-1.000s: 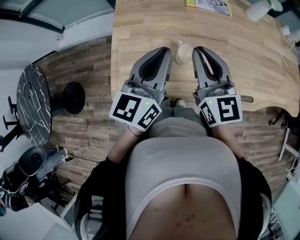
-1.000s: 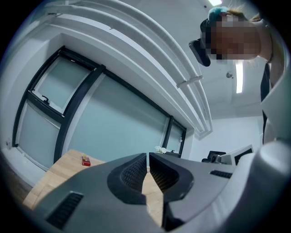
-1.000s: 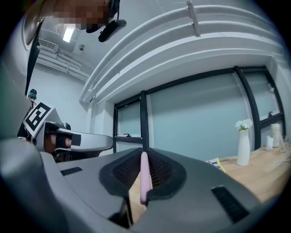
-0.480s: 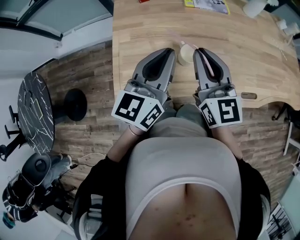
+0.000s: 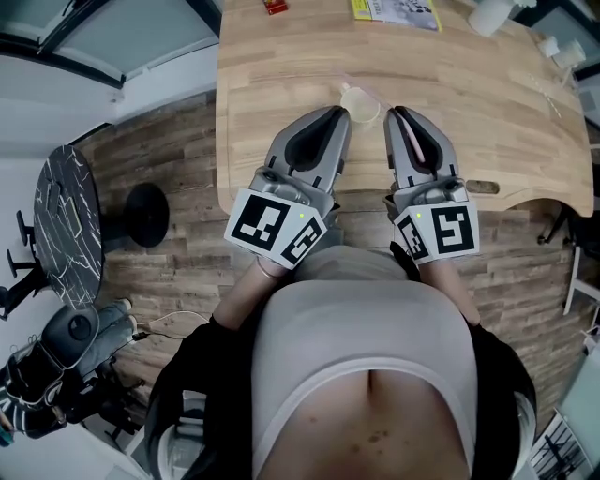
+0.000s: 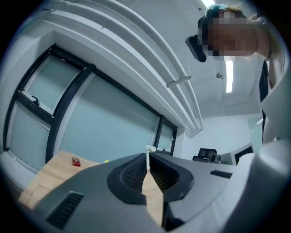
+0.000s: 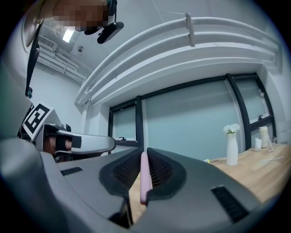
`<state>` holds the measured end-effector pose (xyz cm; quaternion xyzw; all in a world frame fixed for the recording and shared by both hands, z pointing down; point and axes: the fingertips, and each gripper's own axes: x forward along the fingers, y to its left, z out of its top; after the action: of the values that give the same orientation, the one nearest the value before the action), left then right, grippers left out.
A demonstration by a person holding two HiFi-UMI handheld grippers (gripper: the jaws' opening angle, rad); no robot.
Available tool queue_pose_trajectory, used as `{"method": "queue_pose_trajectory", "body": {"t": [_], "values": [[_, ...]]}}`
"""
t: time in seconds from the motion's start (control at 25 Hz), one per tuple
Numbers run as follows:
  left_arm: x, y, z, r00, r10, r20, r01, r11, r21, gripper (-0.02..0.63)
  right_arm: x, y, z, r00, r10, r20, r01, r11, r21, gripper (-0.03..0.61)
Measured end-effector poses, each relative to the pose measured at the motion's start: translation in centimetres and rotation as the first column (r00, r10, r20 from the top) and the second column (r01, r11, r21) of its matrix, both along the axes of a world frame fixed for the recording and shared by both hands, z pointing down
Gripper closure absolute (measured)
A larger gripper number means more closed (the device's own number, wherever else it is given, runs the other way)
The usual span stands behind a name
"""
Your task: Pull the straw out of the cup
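Note:
A small pale cup (image 5: pixel 359 101) stands on the wooden table (image 5: pixel 281 84), just beyond and between my two grippers. My right gripper (image 5: pixel 397 112) is shut on a pink straw (image 5: pixel 413 141), which lies lengthwise between its jaws. In the right gripper view the straw (image 7: pixel 143 179) is pinched between the ribbed pads, and that gripper (image 7: pixel 144 154) points level. My left gripper (image 5: pixel 339 112) lies beside the cup's left side with its jaws together. In the left gripper view that gripper (image 6: pixel 148 157) holds nothing.
At the table's far edge lie a yellow booklet (image 5: pixel 394 7), a small red thing (image 5: pixel 274 6) and a white vase (image 5: pixel 492 14). The vase with flowers (image 7: pixel 231 148) shows in the right gripper view. A dark round side table (image 5: pixel 66 211) stands on the floor at left.
Both grippers have drawn back a little toward the table's near edge, and the cup now stands beyond their tips. The straw stays in the right jaws.

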<state>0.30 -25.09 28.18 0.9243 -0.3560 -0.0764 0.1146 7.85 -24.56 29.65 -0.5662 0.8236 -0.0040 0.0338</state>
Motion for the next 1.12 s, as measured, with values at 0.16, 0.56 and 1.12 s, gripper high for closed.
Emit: {"method": "queue_pose_trajectory", "body": {"t": [0.16,0.56,1.12], "values": [[0.9,2.3,0.1,1.000,-0.016,-0.003,0.016,1.000,-0.006,0.600,1.3,2.4,-0.1,1.000,-0.004,0.005,0.004,1.000,0.000,0.528],[2.9,8.3,-0.4,0.999,-0.032,0.004,0.032,0.999,0.016,0.600,2.8,8.0,-0.9,1.000,-0.028,0.009,0.027,0.999,0.031,0.528],[5.1,16.6,-0.2,0.999,-0.037,-0.016,0.037,0.999,-0.001,0.600,4.8,16.7,-0.8,0.999,-0.046,0.006,0.046,0.999,0.023,0.528]]}}
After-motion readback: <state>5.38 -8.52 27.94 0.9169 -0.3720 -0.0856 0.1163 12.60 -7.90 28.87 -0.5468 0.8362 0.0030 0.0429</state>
